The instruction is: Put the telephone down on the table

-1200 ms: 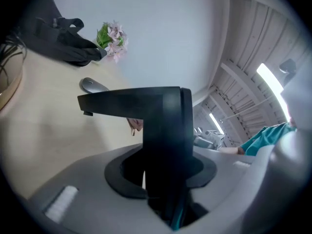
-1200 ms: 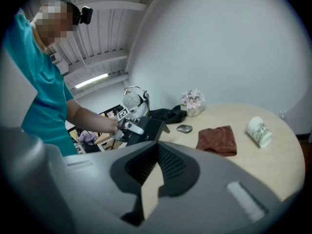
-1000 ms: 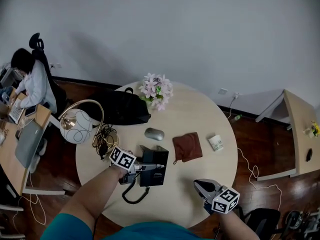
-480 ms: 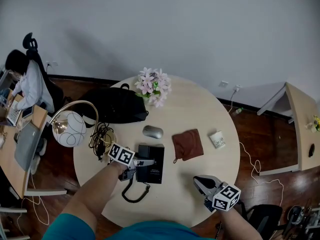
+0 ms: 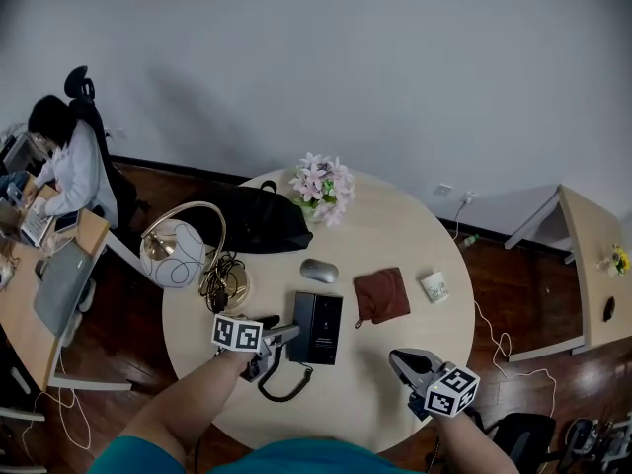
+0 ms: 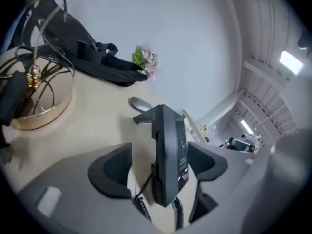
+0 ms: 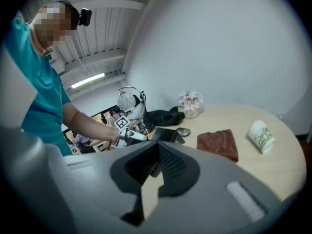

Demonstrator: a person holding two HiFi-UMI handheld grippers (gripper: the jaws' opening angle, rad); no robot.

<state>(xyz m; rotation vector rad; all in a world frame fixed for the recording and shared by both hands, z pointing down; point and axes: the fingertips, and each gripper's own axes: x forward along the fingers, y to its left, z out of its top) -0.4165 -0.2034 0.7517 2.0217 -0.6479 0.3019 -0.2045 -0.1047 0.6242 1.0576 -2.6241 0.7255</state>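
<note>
The black telephone (image 5: 318, 328) lies flat on the round wooden table (image 5: 395, 230), near its front left, with its coiled cord (image 5: 282, 387) looping toward me. My left gripper (image 5: 284, 336) sits just left of the phone. In the left gripper view the telephone (image 6: 168, 160) stands in the gap between the pads (image 6: 114, 172). The left gripper (image 6: 160, 150) is opening, and neither pad touches the phone. My right gripper (image 5: 405, 363) hovers over the table's front right edge. In the right gripper view this gripper (image 7: 157, 167) is shut and holds nothing.
Behind the phone lie a grey mouse (image 5: 318, 271), a brown cloth (image 5: 381, 295) and a paper cup (image 5: 433, 286). Pink flowers (image 5: 323, 184), a black bag (image 5: 252, 220), a globe lamp (image 5: 176, 255) and a gold tray of cables (image 5: 225, 282) fill the back left. A person (image 5: 69, 161) sits at a desk far left.
The left gripper's jaws have spread off the telephone and the gripper has pulled back toward me. The phone now rests on the table. The right gripper has hardly shifted.
</note>
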